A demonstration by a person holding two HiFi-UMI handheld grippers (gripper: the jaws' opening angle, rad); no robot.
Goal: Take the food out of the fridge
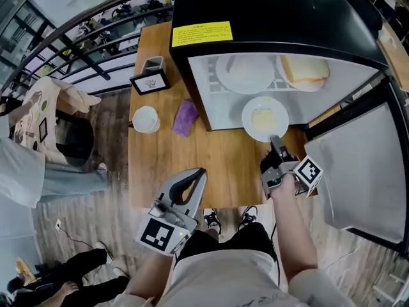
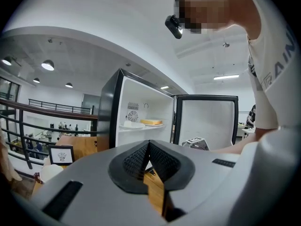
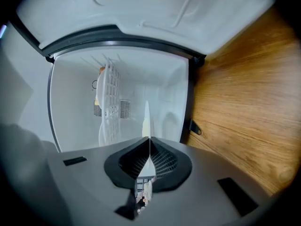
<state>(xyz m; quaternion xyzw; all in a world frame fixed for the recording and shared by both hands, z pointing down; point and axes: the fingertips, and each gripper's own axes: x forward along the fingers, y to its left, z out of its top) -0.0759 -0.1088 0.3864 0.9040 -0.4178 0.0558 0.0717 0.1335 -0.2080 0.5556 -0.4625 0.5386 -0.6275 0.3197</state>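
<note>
A black fridge (image 1: 268,18) stands open on the wooden table (image 1: 166,165). A white plate with pale food (image 1: 265,117) sits at the fridge's front, and my right gripper (image 1: 275,143) is shut on its near rim. In the right gripper view that plate (image 3: 146,119) shows edge-on, running out from between the closed jaws. On the shelf behind lie an empty white plate (image 1: 245,72) and a plate with a sandwich (image 1: 305,69). My left gripper (image 1: 197,174) hovers over the table's front edge, shut and holding nothing; from it the sandwich (image 2: 151,122) shows on the shelf.
The fridge door (image 1: 358,171) swings wide open at the right. Left of the fridge lie a purple cloth (image 1: 185,118), a white cup (image 1: 146,119), a framed sign (image 1: 149,82) and a dark holder (image 1: 153,63). A railing (image 1: 77,50) runs behind the table.
</note>
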